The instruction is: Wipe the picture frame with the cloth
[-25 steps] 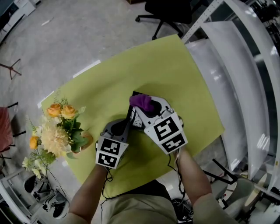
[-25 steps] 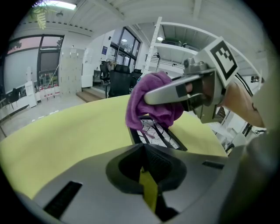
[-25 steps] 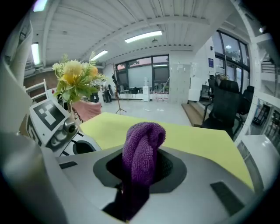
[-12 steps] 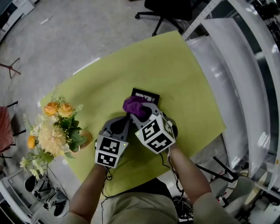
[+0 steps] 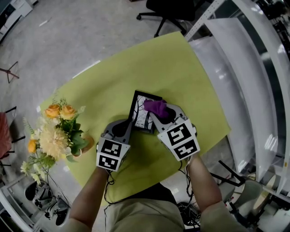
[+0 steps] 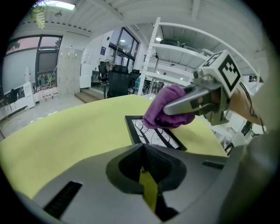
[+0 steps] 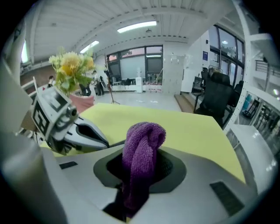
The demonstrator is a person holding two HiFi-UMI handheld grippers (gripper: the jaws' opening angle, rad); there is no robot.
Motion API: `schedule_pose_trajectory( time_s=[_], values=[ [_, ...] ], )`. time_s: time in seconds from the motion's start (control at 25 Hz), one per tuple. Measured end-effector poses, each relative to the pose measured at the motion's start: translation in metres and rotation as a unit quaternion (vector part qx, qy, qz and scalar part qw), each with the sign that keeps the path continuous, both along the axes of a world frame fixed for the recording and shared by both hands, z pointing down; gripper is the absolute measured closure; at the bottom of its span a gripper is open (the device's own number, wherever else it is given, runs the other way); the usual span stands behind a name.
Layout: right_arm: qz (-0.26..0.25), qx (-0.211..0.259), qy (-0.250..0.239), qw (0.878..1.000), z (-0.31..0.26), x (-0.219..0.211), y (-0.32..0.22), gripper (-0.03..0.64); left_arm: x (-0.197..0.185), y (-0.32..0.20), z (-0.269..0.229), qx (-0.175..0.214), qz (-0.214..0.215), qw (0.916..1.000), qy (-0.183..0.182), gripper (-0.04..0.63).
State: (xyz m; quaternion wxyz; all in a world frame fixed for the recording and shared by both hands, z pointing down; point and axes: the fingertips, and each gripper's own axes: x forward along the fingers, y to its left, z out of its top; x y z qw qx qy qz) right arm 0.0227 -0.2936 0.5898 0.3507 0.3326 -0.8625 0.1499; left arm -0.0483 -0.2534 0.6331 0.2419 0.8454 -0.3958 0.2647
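Observation:
A black picture frame with a branch print lies flat on the yellow-green table. My right gripper is shut on a bunched purple cloth that rests on the frame's right upper part. In the right gripper view the cloth stands up between the jaws. My left gripper is at the frame's left edge, jaws together with nothing between them. In the left gripper view the frame lies just past the left gripper, with the cloth and the right gripper over it.
A vase of yellow and orange flowers stands at the table's left corner, close to my left arm. White shelving runs along the right side. A black office chair is beyond the table's far edge.
The right gripper swept the cloth left over the frame, then back to the right, so more of the print shows. The left gripper has hardly moved.

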Motion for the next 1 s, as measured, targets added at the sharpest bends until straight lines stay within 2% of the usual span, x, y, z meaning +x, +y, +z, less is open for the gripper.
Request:
schedule_pose_trajectory(
  time_s=[0.12, 0.24, 0.4, 0.6, 0.8, 1.0],
  values=[
    [-0.015, -0.008, -0.074, 0.997, -0.022, -0.031, 0.008, 0.514, 0.001, 0.0, -0.001, 0.006, 0.003, 1.0, -0.004, 0.588],
    [-0.029, -0.021, -0.104, 0.994, -0.019, -0.061, 0.02, 0.514, 0.001, 0.0, -0.001, 0.007, 0.003, 1.0, -0.004, 0.588],
    [-0.031, -0.053, -0.099, 0.993, 0.014, -0.074, 0.033, 0.513, 0.001, 0.0, 0.0, 0.009, 0.007, 0.9999, -0.006, 0.588],
    [-0.018, -0.096, -0.103, 0.99, 0.033, -0.057, 0.046, 0.514, 0.001, 0.001, -0.001, 0.018, 0.014, 0.9997, -0.013, 0.588],
    [-0.035, -0.088, -0.066, 0.993, 0.042, -0.039, 0.058, 0.514, 0.0, 0.0, 0.001, 0.018, 0.01, 0.9997, -0.012, 0.588],
    [0.009, -0.083, -0.046, 0.995, 0.039, 0.002, 0.061, 0.512, 0.0, -0.001, 0.002, 0.0, 0.005, 1.0, 0.002, 0.588]
  ],
)
